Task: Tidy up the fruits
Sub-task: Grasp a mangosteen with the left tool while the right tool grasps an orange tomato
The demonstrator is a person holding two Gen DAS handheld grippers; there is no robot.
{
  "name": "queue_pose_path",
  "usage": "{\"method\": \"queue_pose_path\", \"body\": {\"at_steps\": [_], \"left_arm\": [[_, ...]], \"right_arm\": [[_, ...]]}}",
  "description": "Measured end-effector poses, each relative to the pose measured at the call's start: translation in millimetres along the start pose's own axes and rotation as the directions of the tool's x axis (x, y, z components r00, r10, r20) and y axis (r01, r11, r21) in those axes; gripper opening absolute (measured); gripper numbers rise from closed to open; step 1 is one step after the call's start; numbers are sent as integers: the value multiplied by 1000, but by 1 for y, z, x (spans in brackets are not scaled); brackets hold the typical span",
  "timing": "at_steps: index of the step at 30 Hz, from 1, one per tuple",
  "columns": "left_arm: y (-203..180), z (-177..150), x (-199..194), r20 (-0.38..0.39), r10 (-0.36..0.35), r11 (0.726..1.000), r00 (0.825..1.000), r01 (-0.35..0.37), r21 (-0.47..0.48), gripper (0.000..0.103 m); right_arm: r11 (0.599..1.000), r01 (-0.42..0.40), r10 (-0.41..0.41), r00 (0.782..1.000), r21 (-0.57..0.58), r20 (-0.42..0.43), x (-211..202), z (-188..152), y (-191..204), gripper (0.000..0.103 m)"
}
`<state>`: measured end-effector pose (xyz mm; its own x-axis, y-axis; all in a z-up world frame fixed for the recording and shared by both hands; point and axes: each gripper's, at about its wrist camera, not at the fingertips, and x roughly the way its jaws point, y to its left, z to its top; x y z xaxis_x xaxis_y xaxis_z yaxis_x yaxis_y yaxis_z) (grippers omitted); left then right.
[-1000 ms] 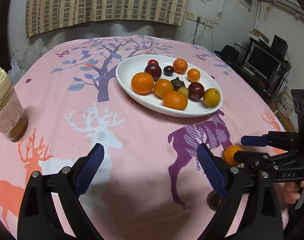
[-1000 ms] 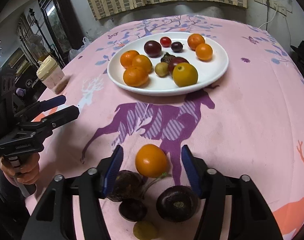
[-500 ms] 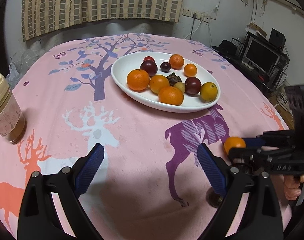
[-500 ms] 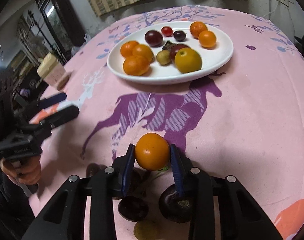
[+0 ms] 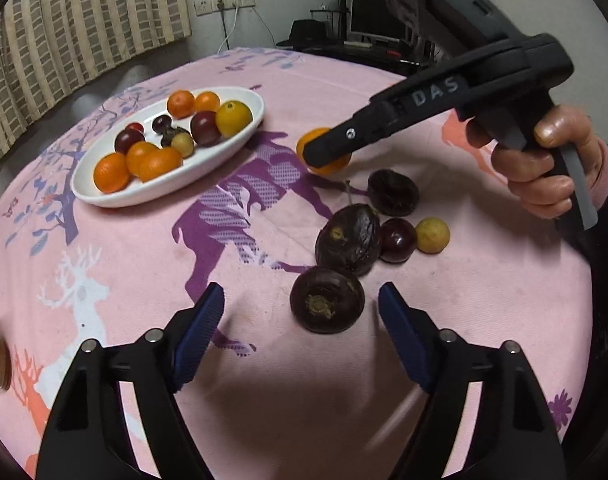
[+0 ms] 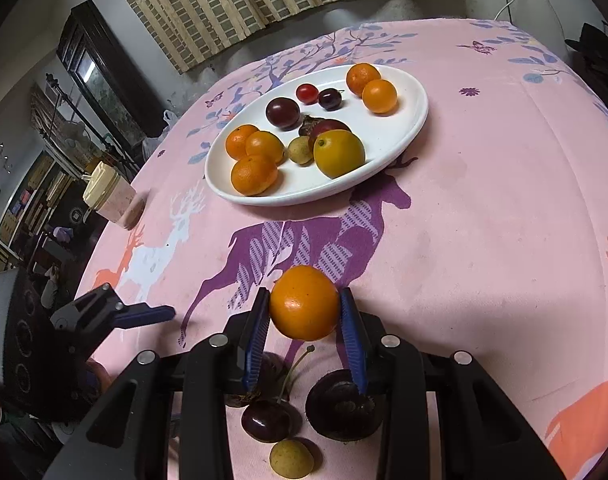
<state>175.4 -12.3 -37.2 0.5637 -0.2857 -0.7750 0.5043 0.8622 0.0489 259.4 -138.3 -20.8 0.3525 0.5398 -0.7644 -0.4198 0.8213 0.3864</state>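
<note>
From the left wrist: left gripper (image 5: pixel 301 320) spread wide, clamped on nothing, low over the pink surface (image 5: pixel 135 256). Dark round fruit (image 5: pixel 327 300) just ahead between the blue pads, touching a larger dark wrinkled fruit (image 5: pixel 348 239). Beyond those, a cherry (image 5: pixel 398 239) and a small yellow fruit (image 5: pixel 432 235) side by side. White plate (image 5: pixel 115 196) of mixed fruit farther back to the left. Right of the plate, right gripper (image 5: pixel 328 150) pinched on an orange (image 5: pixel 324 151).

From the right wrist: right gripper (image 6: pixel 305 320) clamped on the orange (image 6: pixel 304 302), both pads pressed to its sides, well short of the plate (image 6: pixel 404 136). Lidded jar (image 6: pixel 109 198) left of the plate.
</note>
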Motion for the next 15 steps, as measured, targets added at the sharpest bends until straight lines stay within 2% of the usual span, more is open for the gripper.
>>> {"method": "queue_pose_path", "body": {"at_steps": [4,10,15], "left_arm": [[-1,-2,7,-29,-17,1000,999,16,-5,63],[0,-2,12,-42,-40,999,998,39,-14,63],[3,0,17,-52,-58,998,997,57,-20,54]], "right_arm": [[1000,9,-9,1000,-4,0,0,-1,1,36],[1000,7,-7,1000,-8,4,-1,-1,1,36],[1000,4,-4,1000,-10,11,-3,-1,0,36]]}}
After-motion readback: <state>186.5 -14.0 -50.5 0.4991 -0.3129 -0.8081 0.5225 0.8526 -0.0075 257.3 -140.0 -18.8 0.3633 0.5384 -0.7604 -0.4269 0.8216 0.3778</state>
